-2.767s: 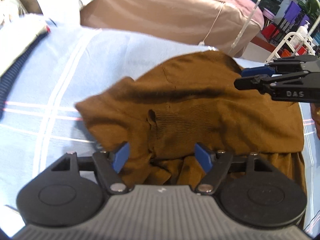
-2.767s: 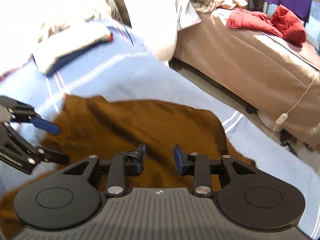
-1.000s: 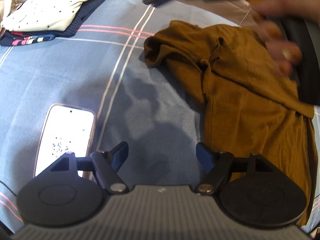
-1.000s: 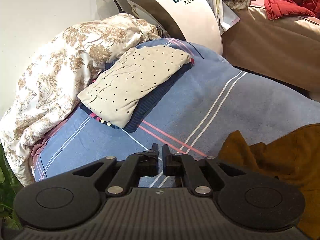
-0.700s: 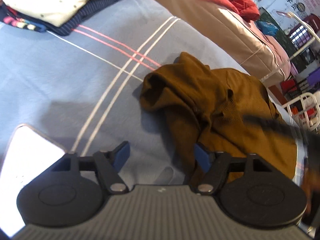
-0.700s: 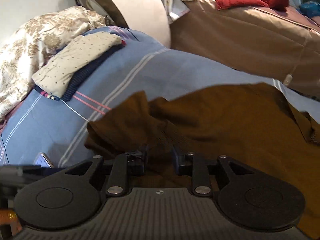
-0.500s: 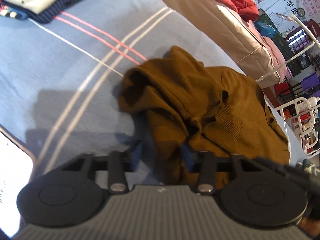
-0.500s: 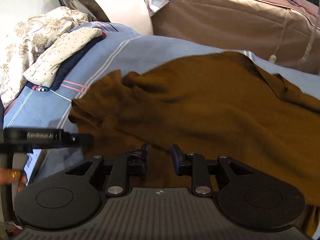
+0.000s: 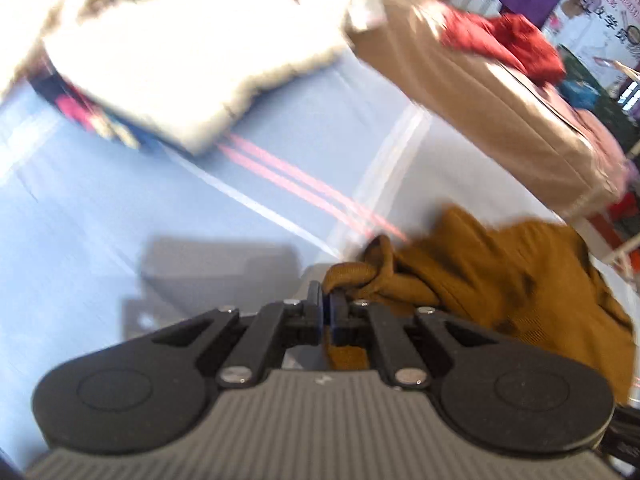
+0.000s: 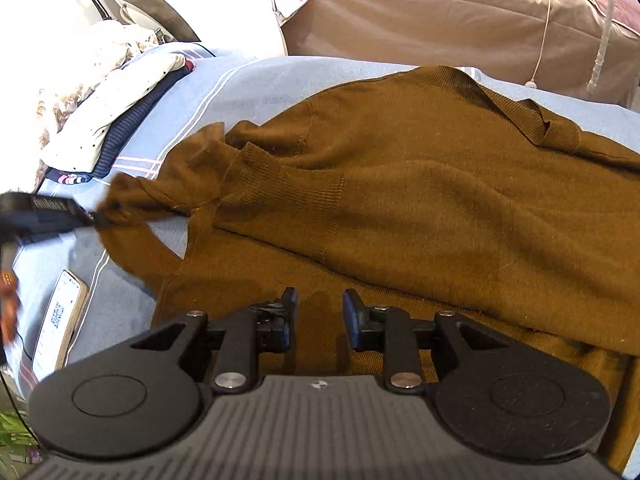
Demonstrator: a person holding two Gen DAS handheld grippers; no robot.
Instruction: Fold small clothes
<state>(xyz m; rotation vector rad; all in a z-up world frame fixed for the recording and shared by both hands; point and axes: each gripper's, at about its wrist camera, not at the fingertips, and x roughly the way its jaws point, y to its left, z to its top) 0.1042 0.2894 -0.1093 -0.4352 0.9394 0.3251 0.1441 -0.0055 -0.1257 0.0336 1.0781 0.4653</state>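
Note:
A brown knit sweater lies spread and rumpled on the blue striped bedsheet. My left gripper is shut on the sweater's sleeve cuff, the fabric pinched between its blue pads. In the right wrist view the left gripper holds that sleeve end at the sweater's left side. My right gripper is partly open and empty, just above the sweater's lower body.
A stack of folded clothes lies at the back left of the bed, also blurred in the left wrist view. A phone lies face up at the left. A tan-covered bed with red clothing stands behind.
My left gripper moved onto the sleeve and closed on its cuff, then pulled it outward to the left. My right gripper swung over the sweater and opened slightly.

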